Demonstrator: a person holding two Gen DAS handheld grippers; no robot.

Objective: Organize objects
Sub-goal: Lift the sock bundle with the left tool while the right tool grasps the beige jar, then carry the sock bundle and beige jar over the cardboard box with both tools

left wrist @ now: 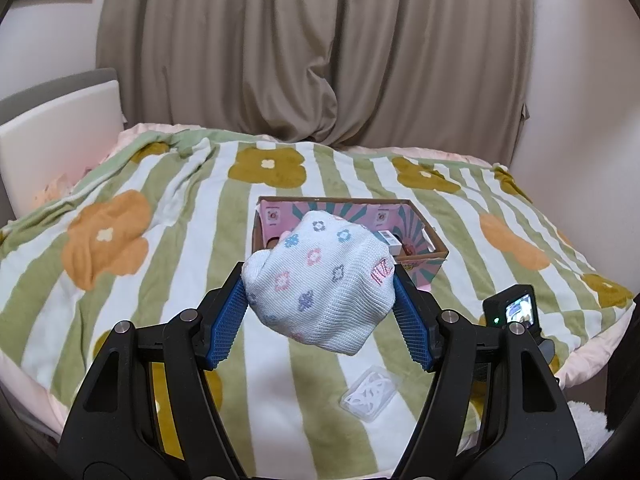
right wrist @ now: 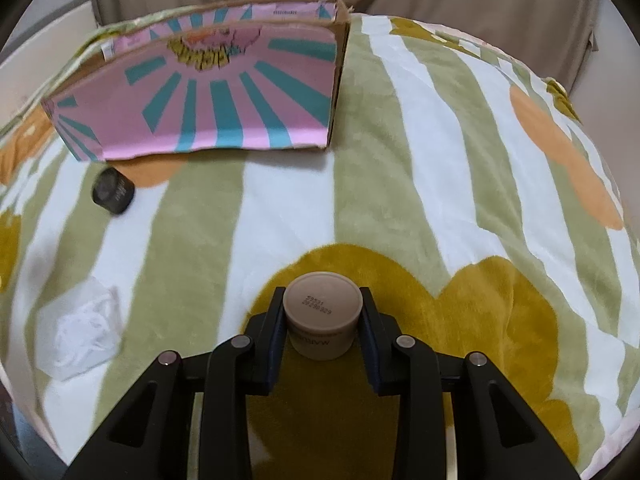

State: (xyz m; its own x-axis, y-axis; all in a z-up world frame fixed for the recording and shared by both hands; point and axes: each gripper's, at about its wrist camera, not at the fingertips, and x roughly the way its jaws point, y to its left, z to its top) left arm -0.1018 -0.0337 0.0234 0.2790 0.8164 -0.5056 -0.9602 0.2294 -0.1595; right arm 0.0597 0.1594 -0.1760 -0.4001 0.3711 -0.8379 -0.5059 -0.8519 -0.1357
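Observation:
My left gripper (left wrist: 318,280) is shut on a white sock bundle with small coloured flowers (left wrist: 320,284) and holds it above the bed, just in front of the open pink-and-teal cardboard box (left wrist: 426,258). The box holds a few small items. In the right wrist view my right gripper (right wrist: 323,300) is shut on a beige jar (right wrist: 322,316), bottom facing the camera, low over the blanket. The same box (right wrist: 208,96) stands farther back to the left.
A striped green-and-white flower blanket (left wrist: 160,248) covers the bed. A clear plastic case with white contents (left wrist: 370,394) lies near the front edge, also in the right wrist view (right wrist: 86,328). A small black jar (right wrist: 113,192) lies beside the box. Curtains hang behind.

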